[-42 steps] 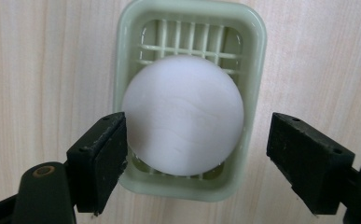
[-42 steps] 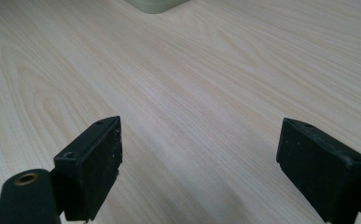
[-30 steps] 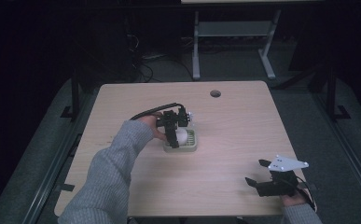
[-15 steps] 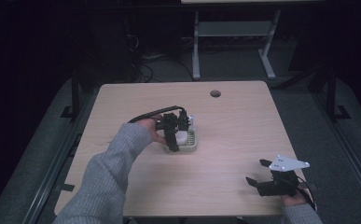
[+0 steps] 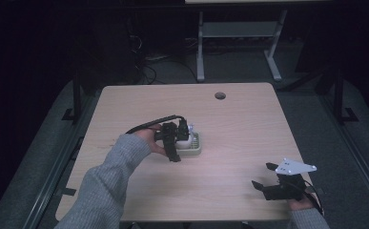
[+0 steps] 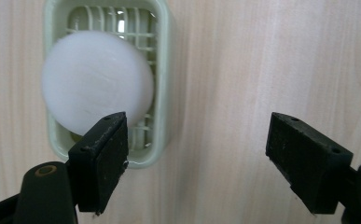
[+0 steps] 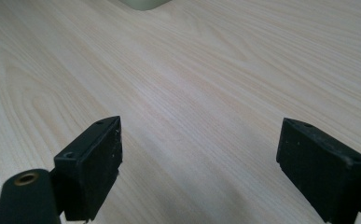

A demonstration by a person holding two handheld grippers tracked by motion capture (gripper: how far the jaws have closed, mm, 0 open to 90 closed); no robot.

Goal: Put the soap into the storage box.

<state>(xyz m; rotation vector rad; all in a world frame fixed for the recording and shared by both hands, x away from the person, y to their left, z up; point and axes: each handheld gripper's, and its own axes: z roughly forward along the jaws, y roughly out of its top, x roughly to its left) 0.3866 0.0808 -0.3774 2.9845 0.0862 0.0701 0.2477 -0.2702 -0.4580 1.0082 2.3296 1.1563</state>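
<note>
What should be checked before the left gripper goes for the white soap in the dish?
1. Left gripper open wide enough: ok, its fingers stand far apart.
2. White soap seated in the green soap dish: ok, it rests on the slatted grid.
3. Soap centred between the fingers: not ok, it lies off toward the left finger.
4. Fingers touching the soap: cannot tell; the left finger overlaps its edge.
5. Right gripper out of the way: ok, open near the table corner.
</note>
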